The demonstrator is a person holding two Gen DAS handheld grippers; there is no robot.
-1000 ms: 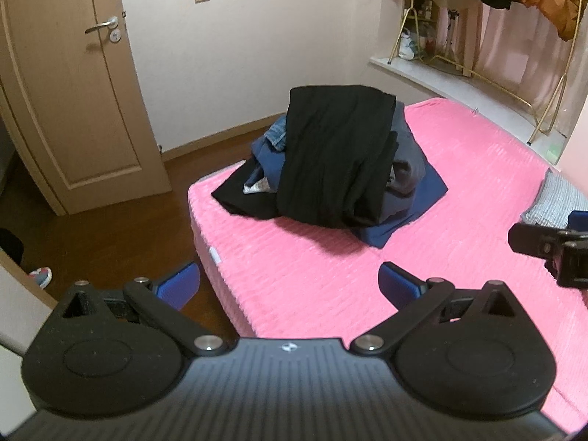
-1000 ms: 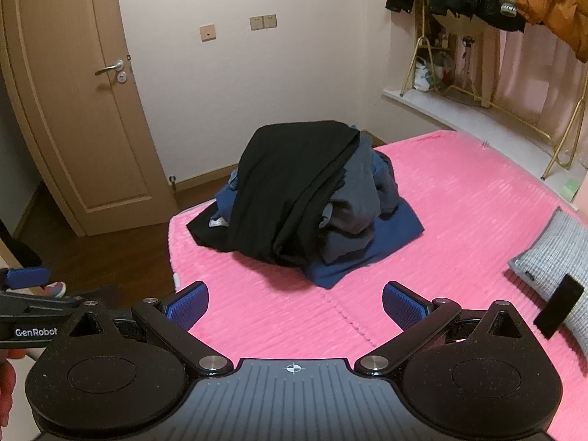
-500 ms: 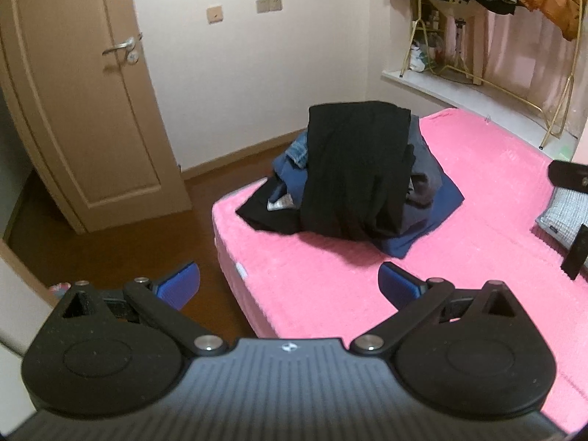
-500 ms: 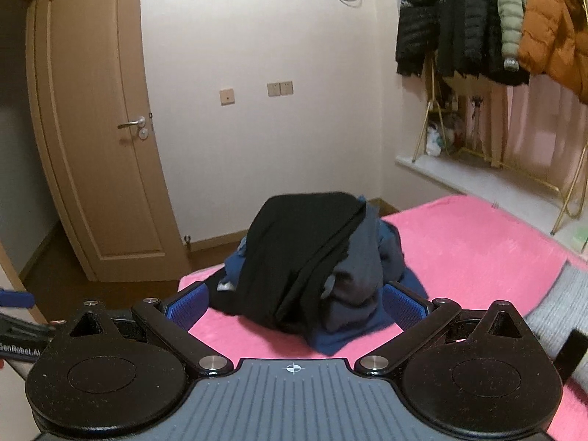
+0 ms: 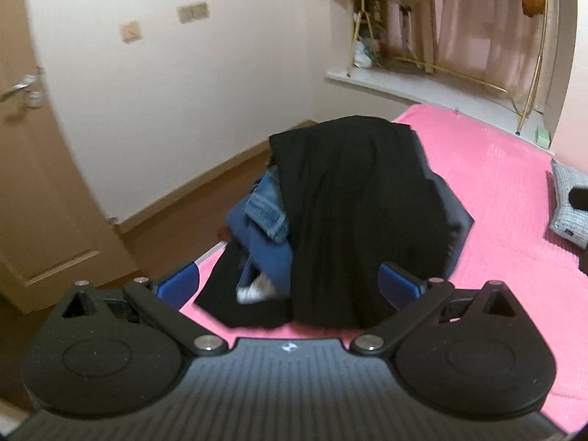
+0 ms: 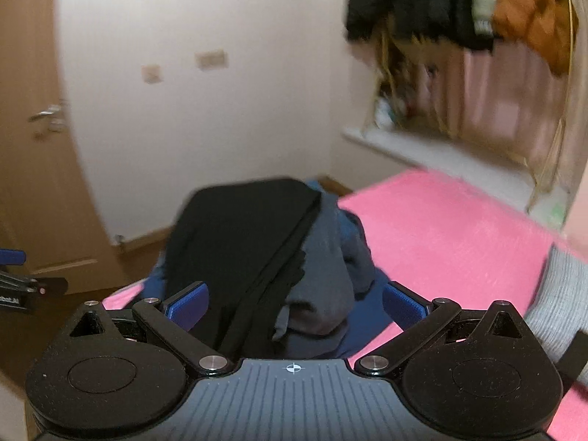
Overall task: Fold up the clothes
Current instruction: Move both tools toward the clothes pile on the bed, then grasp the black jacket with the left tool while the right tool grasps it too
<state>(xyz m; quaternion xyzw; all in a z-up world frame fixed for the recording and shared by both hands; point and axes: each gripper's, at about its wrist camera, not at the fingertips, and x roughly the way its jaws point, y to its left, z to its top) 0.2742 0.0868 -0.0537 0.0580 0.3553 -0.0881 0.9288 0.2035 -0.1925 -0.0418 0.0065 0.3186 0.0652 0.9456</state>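
1. Between the blue pads of the left gripper point(image 5: 288, 281) nothing is held: the jaws stand wide apart, framing the near edge of the pile point(image 5: 352, 220) without any visible contact.
2. The right gripper point(image 6: 296, 303) is likewise spread and empty, its pads on either side of the pile's front as the camera sees it; whether they touch cloth I cannot tell, as this view is blurred.
3. The pile sits at the corner of the pink bed point(image 5: 514, 198), near the door point(image 5: 33, 183). A black garment point(image 5: 360, 202) is draped over the top, with jeans point(image 5: 266, 209) and blue cloth point(image 5: 272, 257) poking out at the left side and a grey garment point(image 6: 323, 279) at the right.
4. Further along the bed lies a grey pillow point(image 5: 567, 202); coats point(image 6: 477, 3) hang on a rack by the window.
5. Progress, as I judge it: nothing folded yet. No garment lies flat or stacked anywhere on the bed. Every piece is left to do, probably starting with the black one on top.
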